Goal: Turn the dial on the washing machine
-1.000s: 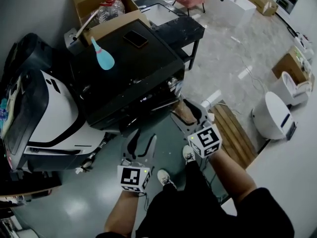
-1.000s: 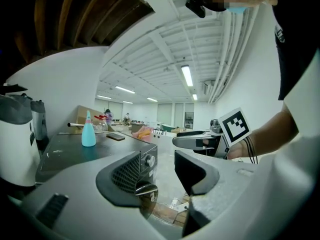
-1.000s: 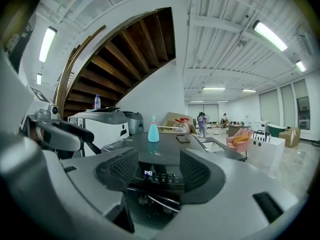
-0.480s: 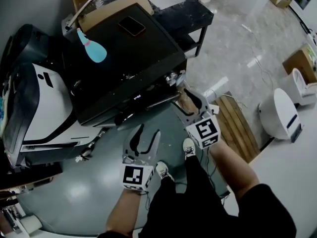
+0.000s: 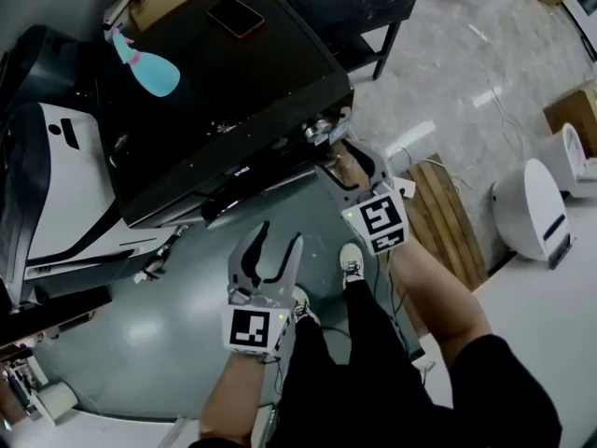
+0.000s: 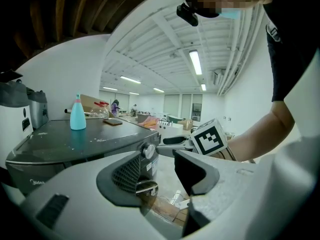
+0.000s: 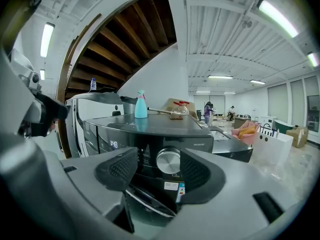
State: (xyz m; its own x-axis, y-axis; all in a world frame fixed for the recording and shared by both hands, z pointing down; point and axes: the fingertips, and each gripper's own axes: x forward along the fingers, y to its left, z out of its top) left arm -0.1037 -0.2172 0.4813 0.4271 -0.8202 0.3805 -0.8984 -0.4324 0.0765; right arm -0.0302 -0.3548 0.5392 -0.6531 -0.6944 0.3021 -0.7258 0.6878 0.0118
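Observation:
The black washing machine [image 5: 233, 91] has a round silver dial [image 5: 320, 131] at the right end of its front panel. My right gripper [image 5: 347, 160] is open just in front of the dial. In the right gripper view the dial [image 7: 168, 161] shows in the gap between the two pads of that gripper [image 7: 159, 160], and neither pad touches it. My left gripper [image 5: 270, 248] hangs lower, open and with nothing in it, over the grey floor. The left gripper view has its own jaws [image 6: 162, 170] wide, with the dial [image 6: 148, 150] and the right gripper [image 6: 173, 145] beyond.
A blue bottle [image 5: 147, 68] and a phone [image 5: 234, 15] lie on the machine's top. A white and black appliance [image 5: 56, 185] stands to its left. A wooden pallet [image 5: 448, 222] and a white round unit [image 5: 536, 213] are on the right. The person's shoes [image 5: 352, 261] are below the grippers.
The right gripper has moved up closer to the dial. The head view has shifted, so the machine sits higher in the frame. The left gripper stays low and open.

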